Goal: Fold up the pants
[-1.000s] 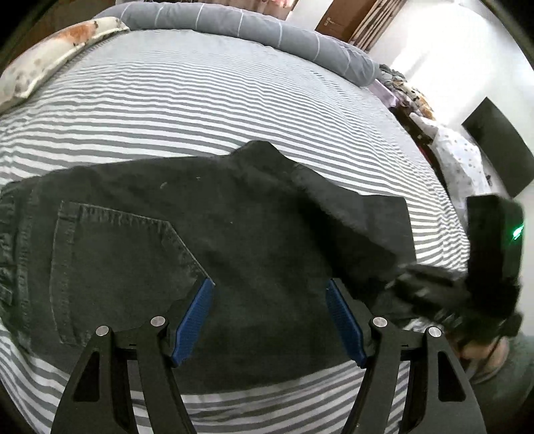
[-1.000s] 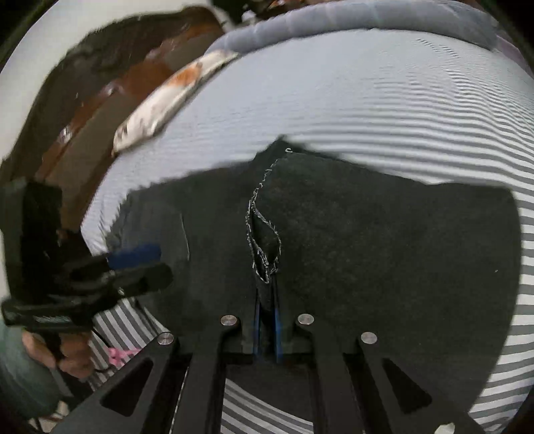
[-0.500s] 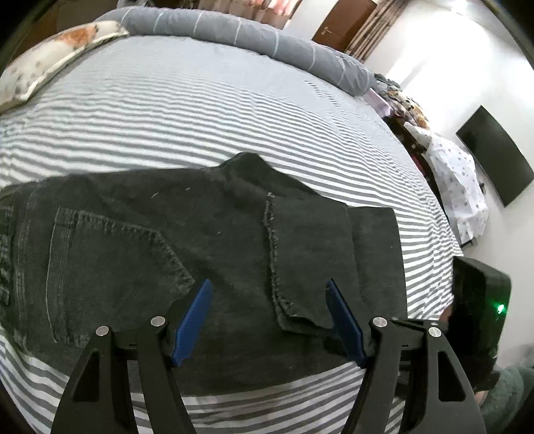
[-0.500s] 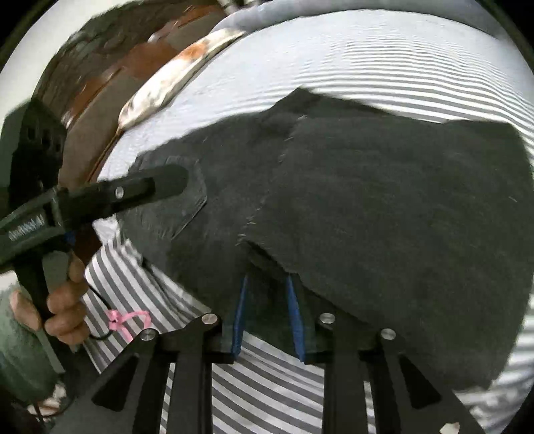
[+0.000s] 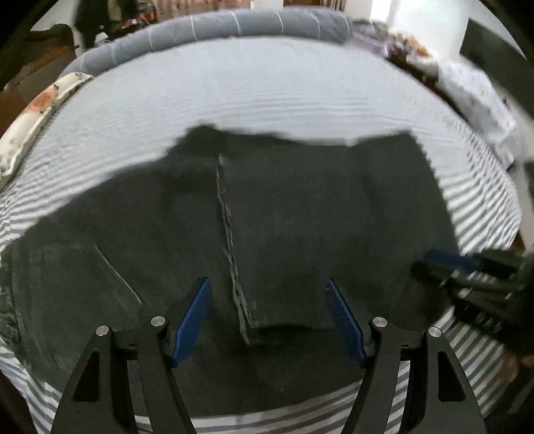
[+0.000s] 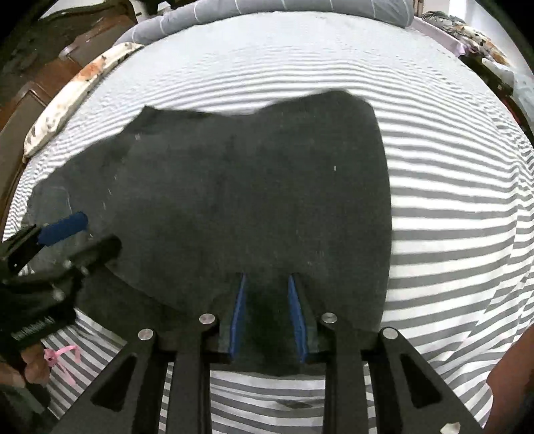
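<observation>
Dark pants (image 5: 300, 233) — long axis left-right across striped bed (image 5: 267, 100).

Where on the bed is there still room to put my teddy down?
The far half of the striped sheet, between the black pants and the grey rolled blanket, is bare. So is the strip right of the pants. The near edge is crowded: both grippers work there, and a flowered pillow lines the left side.
</observation>
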Demonstrator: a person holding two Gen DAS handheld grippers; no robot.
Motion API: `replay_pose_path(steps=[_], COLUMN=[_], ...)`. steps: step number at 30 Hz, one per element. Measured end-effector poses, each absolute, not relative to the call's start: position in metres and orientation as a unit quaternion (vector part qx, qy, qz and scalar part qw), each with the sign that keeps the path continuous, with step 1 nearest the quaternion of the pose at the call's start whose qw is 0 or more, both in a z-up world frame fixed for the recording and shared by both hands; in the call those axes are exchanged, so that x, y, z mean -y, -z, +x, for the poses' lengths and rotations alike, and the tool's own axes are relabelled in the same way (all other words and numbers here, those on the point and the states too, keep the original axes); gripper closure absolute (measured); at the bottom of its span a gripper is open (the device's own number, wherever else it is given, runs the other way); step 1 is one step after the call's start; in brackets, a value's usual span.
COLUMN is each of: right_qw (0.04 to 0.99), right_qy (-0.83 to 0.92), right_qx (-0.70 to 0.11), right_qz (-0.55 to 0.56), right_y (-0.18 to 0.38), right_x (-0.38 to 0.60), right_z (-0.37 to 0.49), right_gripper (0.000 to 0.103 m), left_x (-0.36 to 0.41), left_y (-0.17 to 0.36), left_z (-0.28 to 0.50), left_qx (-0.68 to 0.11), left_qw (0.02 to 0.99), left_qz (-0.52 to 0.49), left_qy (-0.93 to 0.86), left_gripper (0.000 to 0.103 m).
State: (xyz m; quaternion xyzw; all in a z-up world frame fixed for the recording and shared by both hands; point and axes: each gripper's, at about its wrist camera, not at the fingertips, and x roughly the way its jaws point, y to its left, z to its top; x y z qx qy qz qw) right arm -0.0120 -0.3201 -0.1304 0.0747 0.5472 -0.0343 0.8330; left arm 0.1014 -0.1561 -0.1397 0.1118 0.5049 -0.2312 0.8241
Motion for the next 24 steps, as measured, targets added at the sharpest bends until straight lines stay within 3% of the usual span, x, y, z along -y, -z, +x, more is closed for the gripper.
replay_pose_path(steps=[9, 24], right_qw=[0.838, 0.847], right_qy=[0.026, 0.068], right_qx=[-0.539, -0.520], right_qz=[0.073, 0.087], right_y=[0.132, 0.122], right_x=[0.328, 0.370], right_z=[-0.009, 0.104], right_gripper=[0.078, 0.077], left_x=[0.158, 0.146], left_y=[0.154, 0.161], left_z=[0.092, 0.089], left_qx=[-0.498, -0.492], left_qw=[0.826, 0.828], left_qz=[0.134, 0.127], left_qy=[0.227, 0.236], left_gripper=[0.032, 0.031])
